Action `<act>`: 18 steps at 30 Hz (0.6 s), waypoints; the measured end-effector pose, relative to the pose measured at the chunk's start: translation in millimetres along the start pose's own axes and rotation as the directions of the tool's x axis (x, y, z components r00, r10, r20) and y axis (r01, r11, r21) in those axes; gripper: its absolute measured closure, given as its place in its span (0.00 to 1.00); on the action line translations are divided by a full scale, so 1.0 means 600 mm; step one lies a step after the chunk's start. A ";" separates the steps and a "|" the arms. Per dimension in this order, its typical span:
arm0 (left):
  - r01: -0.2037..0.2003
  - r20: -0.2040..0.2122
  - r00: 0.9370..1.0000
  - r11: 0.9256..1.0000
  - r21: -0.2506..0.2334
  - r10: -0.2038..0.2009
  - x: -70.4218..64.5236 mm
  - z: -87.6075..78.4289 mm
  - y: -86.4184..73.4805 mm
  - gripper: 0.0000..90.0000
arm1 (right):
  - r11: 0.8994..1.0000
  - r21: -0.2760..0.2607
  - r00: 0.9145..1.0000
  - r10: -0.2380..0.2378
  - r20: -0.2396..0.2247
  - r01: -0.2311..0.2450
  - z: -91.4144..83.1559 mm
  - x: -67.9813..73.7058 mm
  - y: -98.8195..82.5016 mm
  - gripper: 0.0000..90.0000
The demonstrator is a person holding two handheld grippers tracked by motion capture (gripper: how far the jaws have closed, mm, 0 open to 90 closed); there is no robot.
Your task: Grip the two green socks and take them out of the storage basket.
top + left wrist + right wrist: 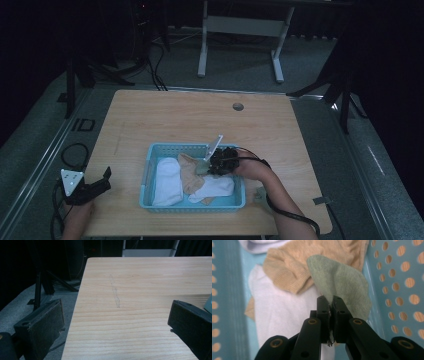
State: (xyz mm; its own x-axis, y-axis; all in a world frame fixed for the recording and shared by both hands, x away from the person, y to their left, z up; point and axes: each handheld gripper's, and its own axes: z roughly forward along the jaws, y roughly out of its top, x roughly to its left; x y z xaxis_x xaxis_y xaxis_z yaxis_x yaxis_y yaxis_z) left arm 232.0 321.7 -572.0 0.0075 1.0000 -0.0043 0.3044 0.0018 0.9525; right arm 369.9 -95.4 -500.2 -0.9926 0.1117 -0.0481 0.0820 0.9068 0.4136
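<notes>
A light blue perforated basket (192,146) sits on the wooden table and holds several socks. A white sock (167,181) lies at its left, a tan sock (189,174) in the middle and another white sock (216,187) at the front right. My right gripper (209,166) reaches into the basket from the right. In the right gripper view it (331,300) is shut on the edge of a pale green sock (339,280), which lies over the tan sock (292,270) beside the basket wall (402,290). My left gripper (106,176) rests open at the table's left edge, with only bare table (140,277) between its jaws.
A small grey-green piece (260,195) lies on the table just right of the basket, by the right forearm. A round cable hole (238,106) sits near the table's far edge. Desk legs (202,55) and stands occupy the floor beyond.
</notes>
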 end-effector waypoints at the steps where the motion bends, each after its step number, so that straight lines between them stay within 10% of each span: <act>1: 0.000 0.000 1.000 1.000 0.000 0.000 0.000 0.000 0.000 0.01 | 1.000 0.000 1.000 0.000 0.000 0.000 0.000 0.000 0.000 0.95; 18: 0.000 -0.002 1.000 1.000 0.001 0.000 0.000 0.000 0.000 0.01 | 0.993 -0.106 0.999 -0.043 0.031 0.046 -0.086 0.015 0.017 0.95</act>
State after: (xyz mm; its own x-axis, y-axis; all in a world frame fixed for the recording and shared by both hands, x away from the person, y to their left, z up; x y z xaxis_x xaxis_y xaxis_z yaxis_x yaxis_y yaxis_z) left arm 232.3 321.7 -572.0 0.0057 1.0000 -0.0037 0.3058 0.0018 0.9521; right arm 357.3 -105.8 -449.5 -0.9919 0.0855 -0.0936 0.0267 0.8628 0.5049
